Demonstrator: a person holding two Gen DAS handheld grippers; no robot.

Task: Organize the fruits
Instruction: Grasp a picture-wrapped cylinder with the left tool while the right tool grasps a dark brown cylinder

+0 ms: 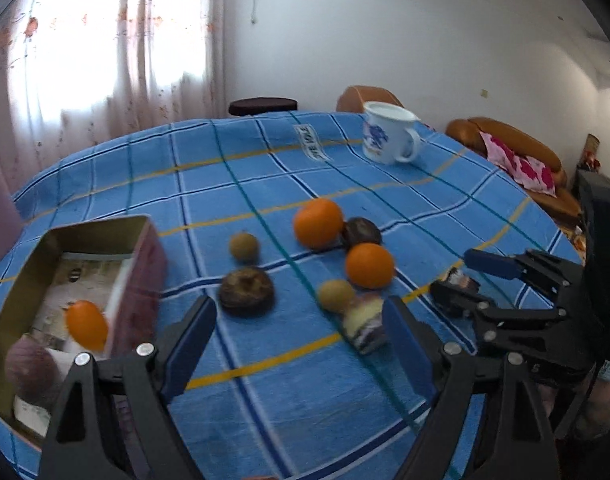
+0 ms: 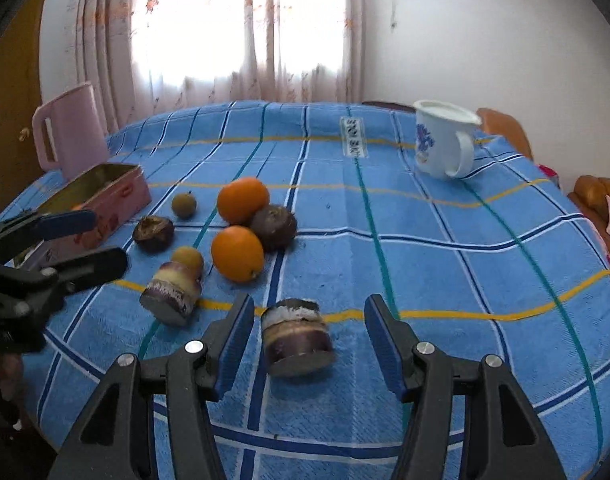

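At the far left the open pink metal tin [image 2: 105, 196] is already holding a small orange fruit [image 1: 86, 325]; beside it the left gripper [image 1: 301, 340] is hanging spread and empty. Farther right, the short purple-and-cream sugarcane chunk [image 2: 298, 336] is lying on the blue checked tablecloth [image 2: 445, 264], between the right gripper's [image 2: 305, 340] wide-spread fingers, long axis pointing roughly away, making the right hand the nearer.

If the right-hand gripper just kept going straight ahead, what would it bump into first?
Most likely the short purple-and-cream sugarcane-like chunk, lying on the blue checked tablecloth just ahead between the open fingers of the right gripper. Exact depth is hard to judge.
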